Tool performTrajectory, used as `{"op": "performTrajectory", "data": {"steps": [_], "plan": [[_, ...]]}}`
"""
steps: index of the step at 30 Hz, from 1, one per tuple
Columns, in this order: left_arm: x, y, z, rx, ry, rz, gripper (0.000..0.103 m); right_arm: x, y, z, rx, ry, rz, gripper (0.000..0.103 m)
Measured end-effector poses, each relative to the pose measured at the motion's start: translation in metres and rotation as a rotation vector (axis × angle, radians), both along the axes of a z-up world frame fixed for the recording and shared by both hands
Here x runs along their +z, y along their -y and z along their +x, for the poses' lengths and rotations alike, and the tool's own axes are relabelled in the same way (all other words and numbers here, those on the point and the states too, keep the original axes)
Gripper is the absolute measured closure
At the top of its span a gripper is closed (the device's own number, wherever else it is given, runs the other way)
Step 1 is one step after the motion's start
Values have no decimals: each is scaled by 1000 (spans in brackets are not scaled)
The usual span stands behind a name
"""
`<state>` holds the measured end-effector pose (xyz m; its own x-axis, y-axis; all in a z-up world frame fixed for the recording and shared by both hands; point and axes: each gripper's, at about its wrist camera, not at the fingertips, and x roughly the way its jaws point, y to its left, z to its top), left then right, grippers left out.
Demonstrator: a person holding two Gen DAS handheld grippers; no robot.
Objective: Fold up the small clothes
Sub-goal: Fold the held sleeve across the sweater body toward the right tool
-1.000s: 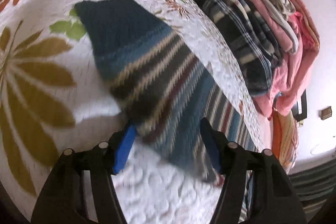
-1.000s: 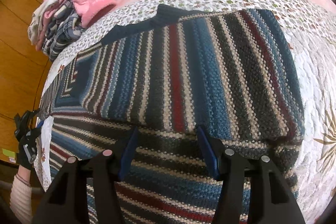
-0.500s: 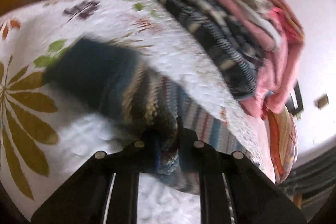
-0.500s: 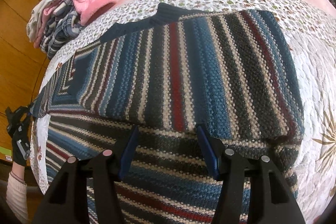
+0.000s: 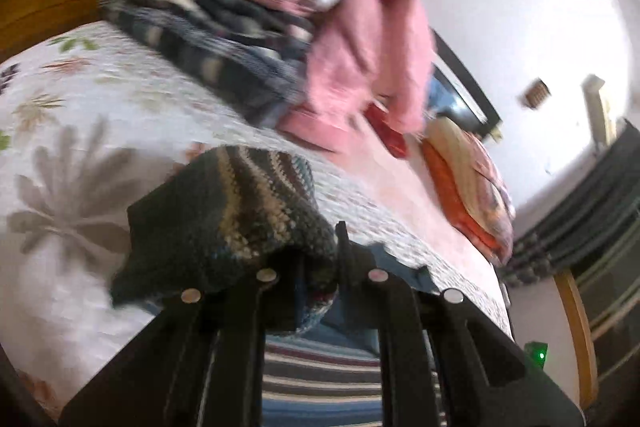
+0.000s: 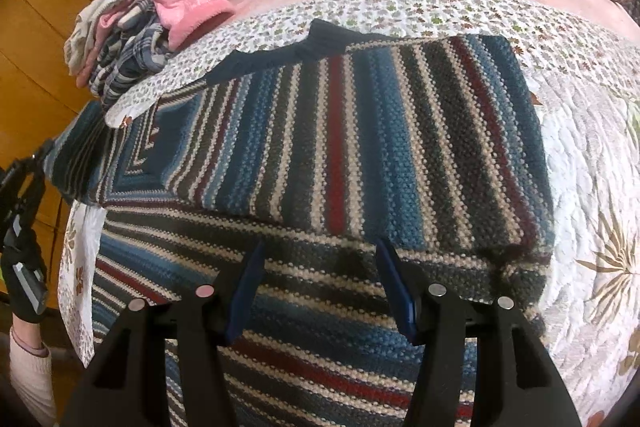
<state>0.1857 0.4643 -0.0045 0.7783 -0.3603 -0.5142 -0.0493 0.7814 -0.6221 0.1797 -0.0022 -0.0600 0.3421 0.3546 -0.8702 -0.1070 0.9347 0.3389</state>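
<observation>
With the left gripper (image 5: 320, 267) pinching the sleeve (image 5: 224, 211) of the striped sweater (image 6: 360, 147) spread on the quilt (image 6: 592, 155), we carry it across the body while the right gripper (image 6: 320, 291), jaws wide, steadies the near fold.

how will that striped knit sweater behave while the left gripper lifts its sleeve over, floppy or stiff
Probably floppy: the sleeve bunches and droops around the shut left gripper. The striped sweater looks like thick, chunky knit, so it is likely heavyish and may drag or stretch. Its rough texture should grip the quilt rather than slide.
</observation>
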Motion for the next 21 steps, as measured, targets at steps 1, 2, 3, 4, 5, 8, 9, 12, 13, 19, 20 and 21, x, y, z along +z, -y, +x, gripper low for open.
{"op": "performTrajectory", "data": {"steps": [1,2,3,4,5,8,9,12,13,19,20,21], "plan": [[1,18,2,-21,11,4,92,0,0,-1,-1,1,2,45],[2,31,3,-35,16,4,92,0,1,-1,0,2,3,45],[2,48,7,-59,20,-1,92,-1,3,-2,-1,3,3,45],[1,63,9,-78,25,-5,92,-2,4,-2,0,5,1,45],[0,78,11,-97,26,-7,92,-2,4,-3,1,7,-1,45],[-6,121,17,-155,22,-1,92,-4,9,-5,2,11,1,45],[-12,138,20,-172,13,7,92,-5,11,-6,0,10,5,45],[-28,166,24,-197,-22,17,92,-7,18,-8,-12,11,15,45],[-35,172,25,-202,-36,15,92,-7,21,-8,-17,11,21,45],[-77,202,35,-231,-114,70,91,-8,31,-9,-29,8,27,45],[-80,204,36,-238,-123,75,89,-8,31,-9,-30,7,27,45],[-87,202,38,-244,-141,82,85,-8,31,-9,-30,5,27,45]]}}
